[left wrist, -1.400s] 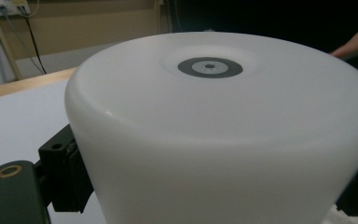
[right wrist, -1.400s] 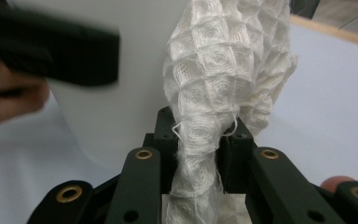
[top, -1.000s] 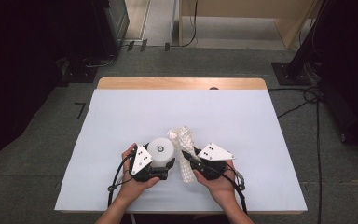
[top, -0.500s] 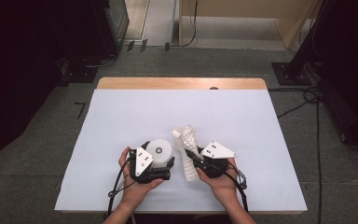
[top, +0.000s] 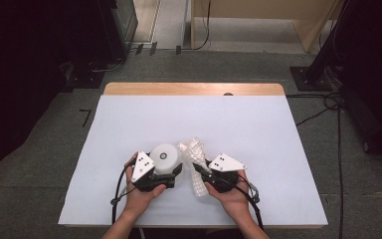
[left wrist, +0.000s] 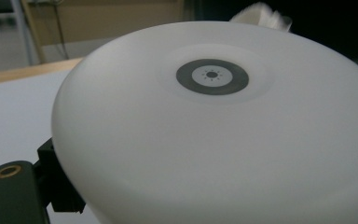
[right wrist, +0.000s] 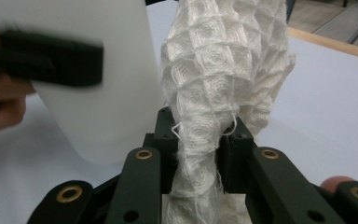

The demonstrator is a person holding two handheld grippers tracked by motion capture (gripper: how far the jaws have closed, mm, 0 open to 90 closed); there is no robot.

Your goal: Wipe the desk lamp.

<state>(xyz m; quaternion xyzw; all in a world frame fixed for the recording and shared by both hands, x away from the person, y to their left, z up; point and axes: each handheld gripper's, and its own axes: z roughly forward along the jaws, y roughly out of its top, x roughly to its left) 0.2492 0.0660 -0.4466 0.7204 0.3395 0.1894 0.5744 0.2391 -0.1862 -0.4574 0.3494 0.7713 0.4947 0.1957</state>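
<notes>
A white round container with a grey ring mark on its upward face is held just above the table, and my left gripper is shut on its sides. In the left gripper view the container looms close, with one black jaw at the lower left. To its right my right gripper is shut on a white waffle-weave cloth. The bunched cloth rises from the pinched jaws of the right gripper. The container stands just left of it, almost touching the cloth.
The white tabletop stretches away beyond both hands, with a wooden strip along its far edge. Grey floor, cables and dark equipment surround the table. Both hands are near the front edge.
My left gripper and the white container have shifted slightly to the left and lifted a little. The right gripper and the cloth have stayed nearly still.
</notes>
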